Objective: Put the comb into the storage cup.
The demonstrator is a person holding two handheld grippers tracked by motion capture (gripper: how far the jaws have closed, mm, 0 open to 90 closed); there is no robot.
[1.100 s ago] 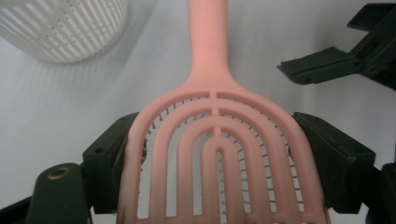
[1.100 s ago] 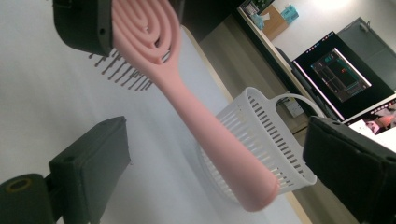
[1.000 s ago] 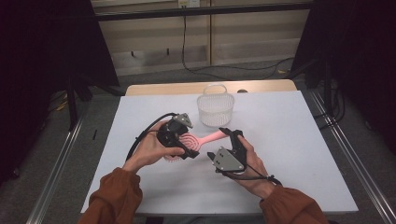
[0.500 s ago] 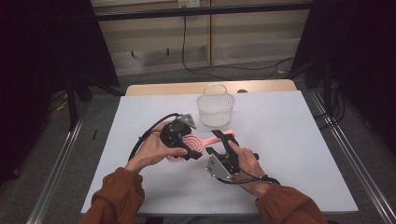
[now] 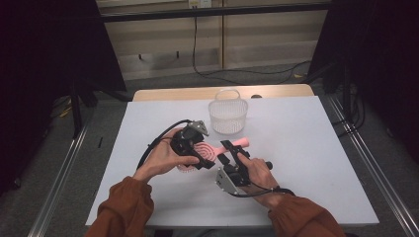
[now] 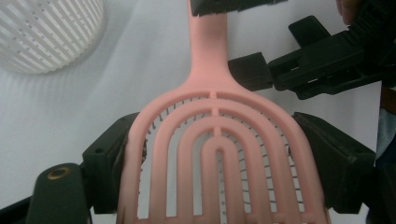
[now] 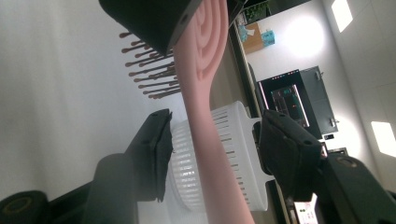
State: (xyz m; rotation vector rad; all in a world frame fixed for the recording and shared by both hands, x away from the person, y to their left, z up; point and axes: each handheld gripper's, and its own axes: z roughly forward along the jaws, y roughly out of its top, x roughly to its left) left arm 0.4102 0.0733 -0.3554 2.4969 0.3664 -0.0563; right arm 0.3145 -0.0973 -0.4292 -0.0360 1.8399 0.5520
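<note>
A pink hairbrush [image 5: 209, 151] is held just above the white table [image 5: 306, 148], handle pointing right and away. My left gripper [image 5: 199, 157] is shut on the brush's head [image 6: 219, 140], one black jaw on each edge. The right gripper [image 5: 230, 151] stands open, its jaws on either side of the pink handle [image 7: 205, 140] with gaps on both sides. In the left gripper view the right gripper [image 6: 236, 39] brackets the handle just past the head.
A white slotted basket [image 5: 228, 116] with a thin bail handle stands on the table behind the brush, close to the handle's tip. It looms right behind the handle in the right gripper view as basket [image 7: 243, 140]. Cables trail from both grippers.
The right gripper has moved forward and left from the near side of the table; its open jaws now straddle the brush handle. The left gripper and brush have hardly moved.
</note>
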